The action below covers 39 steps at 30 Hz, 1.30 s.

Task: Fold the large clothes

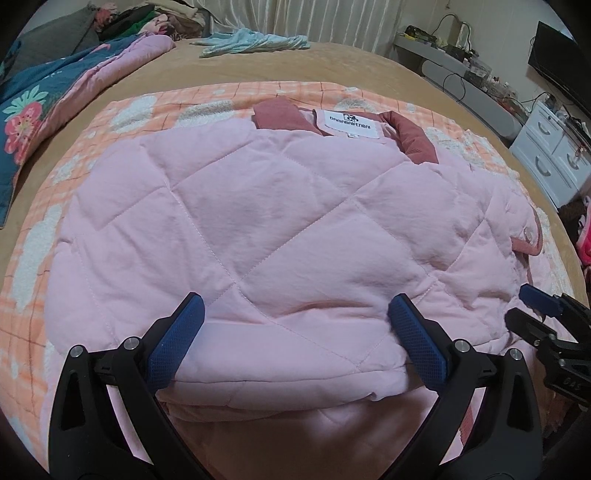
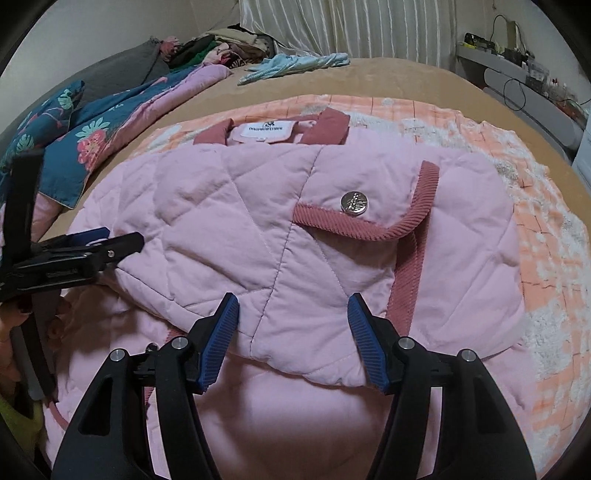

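A pale pink quilted jacket (image 1: 258, 206) lies folded on an orange-and-white checked blanket (image 1: 44, 266), with its dark pink collar (image 1: 280, 116) and white label (image 1: 349, 123) at the far end. My left gripper (image 1: 295, 301) is open wide, its blue pads on either side of the near folded edge without pressing it. In the right wrist view the jacket (image 2: 229, 206) shows a pocket flap with a silver snap button (image 2: 354, 202). My right gripper (image 2: 293, 300) is open above the near edge, with fabric lying between its fingers. Each gripper shows in the other's view: right gripper (image 1: 546, 306), left gripper (image 2: 92, 240).
The blanket lies on a tan bed sheet (image 1: 332, 62). A blue floral quilt (image 1: 33, 110) lies along the left, with a light blue garment (image 1: 255, 40) and a pile of clothes (image 1: 147, 18) at the far end. White drawers (image 1: 554, 155) and a dark monitor (image 1: 557, 66) stand to the right.
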Motion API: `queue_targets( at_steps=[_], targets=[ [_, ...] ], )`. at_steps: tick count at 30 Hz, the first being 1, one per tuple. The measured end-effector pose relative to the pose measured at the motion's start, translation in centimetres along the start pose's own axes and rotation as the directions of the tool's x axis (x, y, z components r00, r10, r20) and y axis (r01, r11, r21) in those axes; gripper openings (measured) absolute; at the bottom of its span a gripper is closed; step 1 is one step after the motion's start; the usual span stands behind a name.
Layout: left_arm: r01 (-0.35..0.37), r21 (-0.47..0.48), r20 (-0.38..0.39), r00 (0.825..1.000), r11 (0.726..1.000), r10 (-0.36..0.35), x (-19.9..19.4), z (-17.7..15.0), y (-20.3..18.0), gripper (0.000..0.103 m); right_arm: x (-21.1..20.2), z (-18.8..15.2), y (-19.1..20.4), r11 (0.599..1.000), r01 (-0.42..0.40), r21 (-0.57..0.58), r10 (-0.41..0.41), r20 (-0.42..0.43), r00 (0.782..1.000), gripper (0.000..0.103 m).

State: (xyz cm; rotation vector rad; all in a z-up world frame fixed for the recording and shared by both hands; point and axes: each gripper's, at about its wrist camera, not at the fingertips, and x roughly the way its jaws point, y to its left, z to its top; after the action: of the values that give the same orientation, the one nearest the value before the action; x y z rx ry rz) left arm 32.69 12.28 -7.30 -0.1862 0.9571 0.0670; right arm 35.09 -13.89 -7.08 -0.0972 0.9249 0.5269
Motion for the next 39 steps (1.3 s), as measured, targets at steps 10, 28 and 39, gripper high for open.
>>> queue_targets(
  at_steps=[10, 28, 39],
  targets=[
    [-0.011, -0.004, -0.001, 1.000, 1.000, 0.011, -1.1, 0.4, -0.3, 0.095, -0.3, 0.1, -0.5, 0.998, -0.036, 0.044, 0.035, 0.009, 0.999, 0.062],
    [-0.027, -0.014, 0.000, 1.000, 1.000, 0.027, -3.6, 0.0, -0.7, 0.095, -3.1, 0.9, -0.5, 0.998, -0.028, 0.054, 0.024, 0.064, 0.998, 0.090],
    [-0.026, -0.020, 0.008, 1.000, 0.999, 0.026, -5.7, -0.1, -1.0, 0.095, -5.3, 1.2, -0.5, 0.999, 0.004, 0.049, -0.010, 0.121, 0.993, 0.094]
  ],
)
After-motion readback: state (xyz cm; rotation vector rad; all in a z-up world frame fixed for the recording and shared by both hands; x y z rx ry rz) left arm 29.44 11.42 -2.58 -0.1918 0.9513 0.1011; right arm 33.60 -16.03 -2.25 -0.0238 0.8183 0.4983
